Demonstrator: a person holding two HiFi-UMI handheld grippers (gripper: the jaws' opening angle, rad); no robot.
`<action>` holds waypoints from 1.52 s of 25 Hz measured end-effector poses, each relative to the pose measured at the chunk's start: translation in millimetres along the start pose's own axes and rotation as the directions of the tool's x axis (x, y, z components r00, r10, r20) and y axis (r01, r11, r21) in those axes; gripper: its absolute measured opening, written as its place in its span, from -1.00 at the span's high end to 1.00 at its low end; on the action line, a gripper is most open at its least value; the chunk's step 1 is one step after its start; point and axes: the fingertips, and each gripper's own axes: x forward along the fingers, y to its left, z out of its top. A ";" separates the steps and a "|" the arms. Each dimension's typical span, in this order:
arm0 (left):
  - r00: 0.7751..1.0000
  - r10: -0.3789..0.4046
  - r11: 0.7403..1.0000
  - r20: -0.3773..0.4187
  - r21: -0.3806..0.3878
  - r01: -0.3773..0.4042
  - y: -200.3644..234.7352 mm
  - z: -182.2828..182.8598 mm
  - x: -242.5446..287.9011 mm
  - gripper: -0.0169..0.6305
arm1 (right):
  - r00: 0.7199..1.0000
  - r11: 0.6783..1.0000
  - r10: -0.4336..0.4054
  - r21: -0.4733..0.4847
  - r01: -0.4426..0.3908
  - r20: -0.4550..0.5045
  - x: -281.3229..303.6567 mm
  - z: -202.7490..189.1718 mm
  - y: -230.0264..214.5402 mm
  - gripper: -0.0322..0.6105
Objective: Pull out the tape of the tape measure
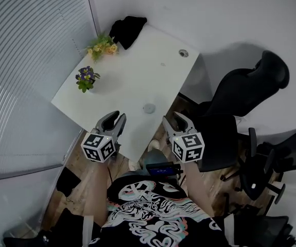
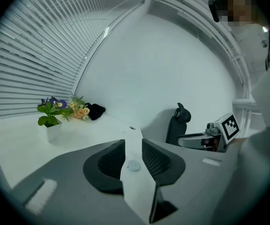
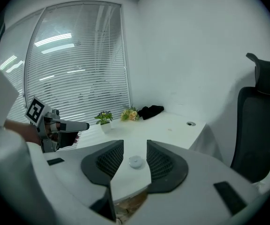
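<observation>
A small round pale tape measure lies on the white table near its front edge. My left gripper hovers at that edge, a little left of and short of it, jaws open and empty. To the tape measure's right, my right gripper stands just off the table's corner, also open and empty. In the left gripper view the tape measure shows in the gap of the left gripper, lying farther out on the table. It shows the same way, tape measure, beyond the right gripper.
A potted purple flower stands at the table's left edge, a yellow flower bunch and a black cloth at the far corner. A cable grommet sits at the far right. Black office chairs crowd the right side.
</observation>
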 end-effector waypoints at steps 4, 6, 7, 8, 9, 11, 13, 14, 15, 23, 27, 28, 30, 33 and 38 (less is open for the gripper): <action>1.000 0.020 1.000 -0.004 -0.013 -0.020 8.0 -2.2 4.4 0.62 | 0.999 0.999 0.037 -0.006 -0.037 -0.021 15.1 -1.7 -1.2 0.41; 1.000 0.027 1.000 0.001 -0.011 -0.027 12.4 1.9 9.8 0.62 | 0.998 0.999 0.053 -0.008 -0.053 -0.025 23.1 -1.1 -1.5 0.41; 1.000 0.029 1.000 0.000 -0.009 -0.029 14.2 3.3 12.5 0.62 | 0.998 0.998 0.060 -0.012 -0.060 -0.028 26.8 -1.1 -1.5 0.41; 1.000 0.031 0.999 -0.004 -0.008 -0.031 15.3 3.1 14.6 0.62 | 0.997 0.998 0.065 -0.017 -0.066 -0.034 29.8 -2.0 -1.7 0.40; 0.999 0.034 0.999 -0.009 -0.009 -0.034 16.0 1.5 16.2 0.62 | 0.997 0.997 0.070 -0.020 -0.071 -0.040 32.1 -3.5 -2.3 0.40; 0.999 0.041 0.999 -0.020 -0.017 -0.041 18.3 -1.9 20.0 0.62 | 0.995 0.996 0.082 -0.019 -0.083 -0.048 37.2 -6.1 -4.3 0.40; 0.999 0.040 0.999 -0.033 -0.021 -0.041 21.0 -3.9 26.0 0.62 | 0.994 0.995 0.093 -0.015 -0.094 -0.059 43.8 -8.5 -6.1 0.39; 0.998 0.038 0.999 -0.040 -0.022 -0.039 21.8 -5.1 28.9 0.62 | 0.993 0.995 0.097 -0.018 -0.099 -0.069 46.7 -10.4 -6.8 0.36; 0.998 0.036 0.999 -0.045 -0.027 -0.038 22.2 -6.5 31.4 0.62 | 0.992 0.994 0.101 -0.024 -0.103 -0.081 49.3 -12.7 -7.5 0.36; 0.995 0.004 0.998 -0.099 -0.062 -0.010 20.4 -29.7 49.5 0.62 | 0.980 0.988 0.138 -0.046 -0.145 -0.142 71.7 -26.8 -10.1 0.35; 0.991 0.000 0.998 -0.134 -0.068 -0.010 23.7 -45.1 54.0 0.62 | 0.972 0.985 0.156 -0.047 -0.167 -0.173 78.7 -42.5 -8.7 0.34; 0.990 0.000 0.997 -0.138 -0.071 -0.010 25.3 -46.4 55.8 0.62 | 0.970 0.984 0.161 -0.044 -0.172 -0.182 81.1 -45.8 -9.1 0.32; 0.989 0.000 0.997 -0.148 -0.075 -0.011 28.6 -49.2 58.7 0.62 | 0.966 0.983 0.167 -0.044 -0.179 -0.200 86.1 -51.5 -9.8 0.29; 0.986 0.006 0.997 -0.166 -0.081 -0.020 33.2 -55.9 62.0 0.62 | 0.957 0.980 0.178 -0.045 -0.193 -0.227 92.7 -60.1 -9.7 0.29; 0.979 -0.002 0.996 -0.203 -0.090 -0.016 37.4 -66.6 71.0 0.62 | 0.940 0.969 0.202 -0.086 -0.233 -0.275 106.5 -74.3 -8.1 0.28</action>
